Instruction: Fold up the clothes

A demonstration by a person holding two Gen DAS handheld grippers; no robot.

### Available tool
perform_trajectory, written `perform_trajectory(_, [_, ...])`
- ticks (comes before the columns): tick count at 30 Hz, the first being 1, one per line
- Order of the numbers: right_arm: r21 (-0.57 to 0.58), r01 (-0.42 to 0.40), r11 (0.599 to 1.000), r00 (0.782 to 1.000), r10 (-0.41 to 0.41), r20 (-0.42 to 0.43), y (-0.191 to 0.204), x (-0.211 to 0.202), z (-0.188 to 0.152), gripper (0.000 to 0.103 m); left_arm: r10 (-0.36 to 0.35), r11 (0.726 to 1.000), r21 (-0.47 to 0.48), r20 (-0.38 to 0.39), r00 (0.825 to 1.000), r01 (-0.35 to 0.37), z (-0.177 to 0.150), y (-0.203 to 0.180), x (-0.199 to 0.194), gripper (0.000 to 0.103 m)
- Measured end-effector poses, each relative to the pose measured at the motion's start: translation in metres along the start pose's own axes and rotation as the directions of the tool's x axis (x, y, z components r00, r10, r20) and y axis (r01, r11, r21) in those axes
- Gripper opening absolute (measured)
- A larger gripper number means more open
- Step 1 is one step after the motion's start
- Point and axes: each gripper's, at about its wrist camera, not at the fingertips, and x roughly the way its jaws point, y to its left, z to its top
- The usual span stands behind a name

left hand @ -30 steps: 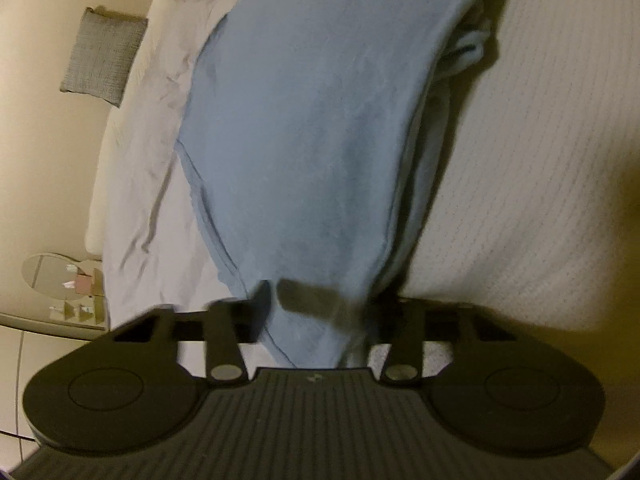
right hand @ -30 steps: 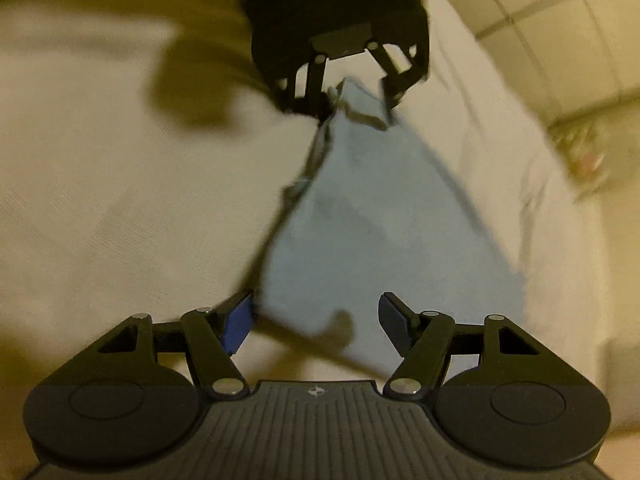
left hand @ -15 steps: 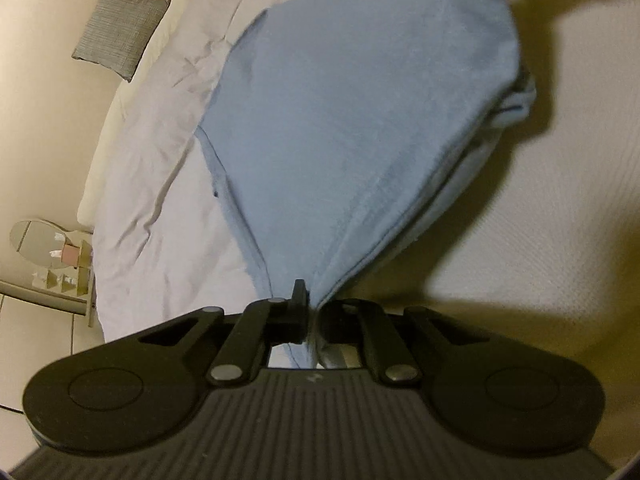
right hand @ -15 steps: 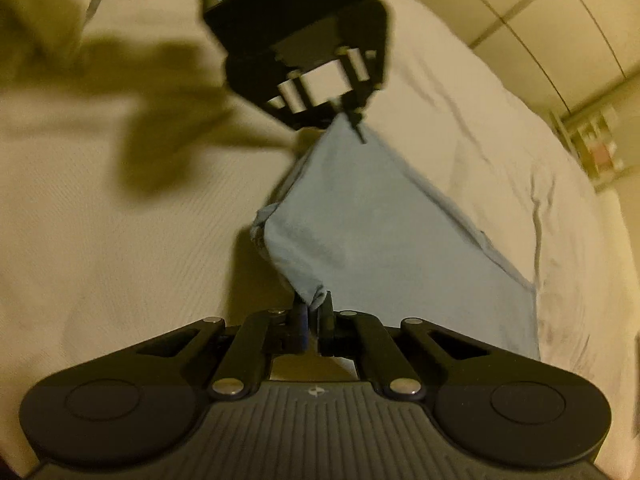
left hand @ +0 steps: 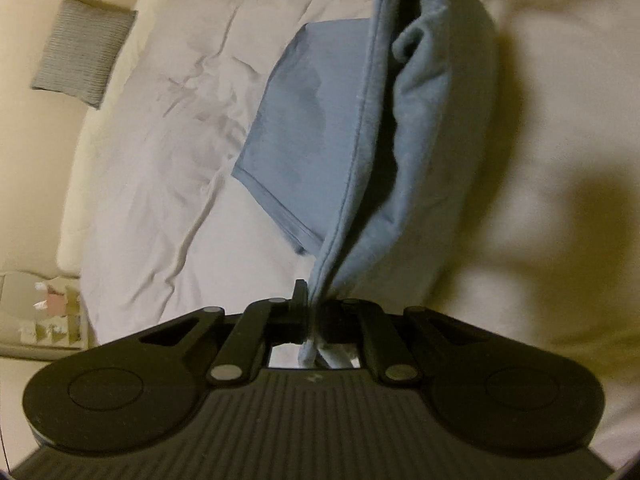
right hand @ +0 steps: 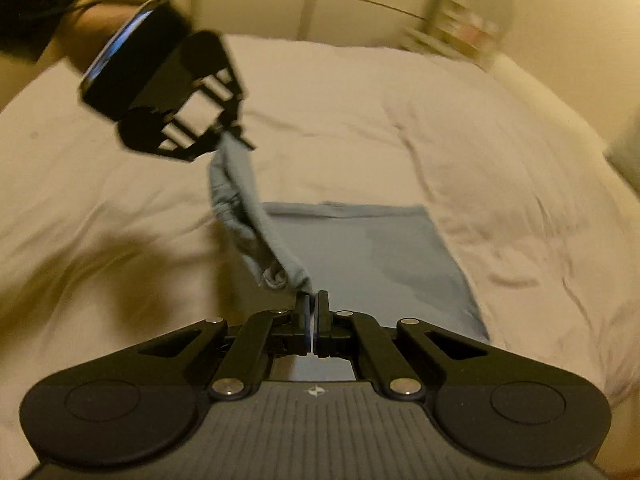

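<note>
Both tongs pinch the blue cloth: the left tongs hold one corner up, the right tongs hold another. The rest lies flat on the white bed, with lots of bare bedding all around

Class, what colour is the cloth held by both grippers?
Light blue cloth, best seen in the left wrist view.

- cloth: plain light blue
- duvet: white, beside the cloth
- cushion: grey, fine stripes, beyond the duvet
- grippers: black
</note>
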Motion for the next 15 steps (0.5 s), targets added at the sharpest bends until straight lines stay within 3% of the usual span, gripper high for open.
perform_trajectory(7, [0.296,-0.028,0.955,0.996,0.051,-0.068,-0.101,0.043,-0.021,0.000,-0.118,0.992,0.041,-0.029,0.993,0.119,0.052,0.076,0.075,0.004])
perform_trajectory(15, [0.432,-0.044,0.901,0.989,0.101,-0.108,-0.154,0.081,-0.044,0.000,-0.243,0.966,0.087,-0.027,0.970,0.244,0.075,0.095,0.146,0.004])
